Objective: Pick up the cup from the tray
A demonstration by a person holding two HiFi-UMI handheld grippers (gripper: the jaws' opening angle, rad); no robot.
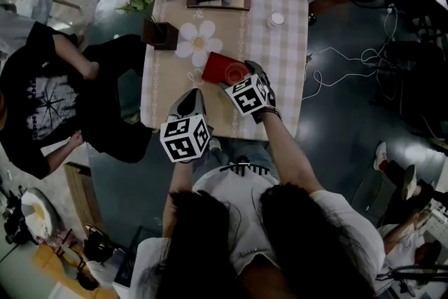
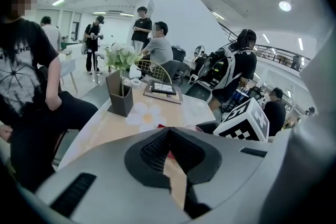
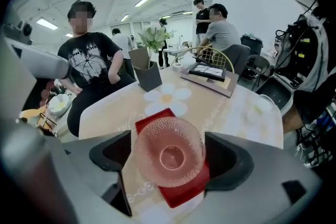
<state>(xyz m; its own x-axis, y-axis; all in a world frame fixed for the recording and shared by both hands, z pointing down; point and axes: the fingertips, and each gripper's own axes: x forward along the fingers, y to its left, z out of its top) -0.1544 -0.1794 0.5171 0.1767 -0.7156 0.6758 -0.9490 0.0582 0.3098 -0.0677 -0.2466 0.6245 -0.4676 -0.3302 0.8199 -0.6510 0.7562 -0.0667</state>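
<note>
The pink dimpled glass cup sits pinched between the jaws of the right gripper, above the flat red tray on the checked table. Just beyond the tray lies a white daisy-shaped mat, and past that stands a dark square holder with flowers and a framed picture. The left gripper hovers near the table's near edge, beside the tray but apart from it, its jaws pressed together on nothing. A person in a black T-shirt sits at the table's left side.
</note>
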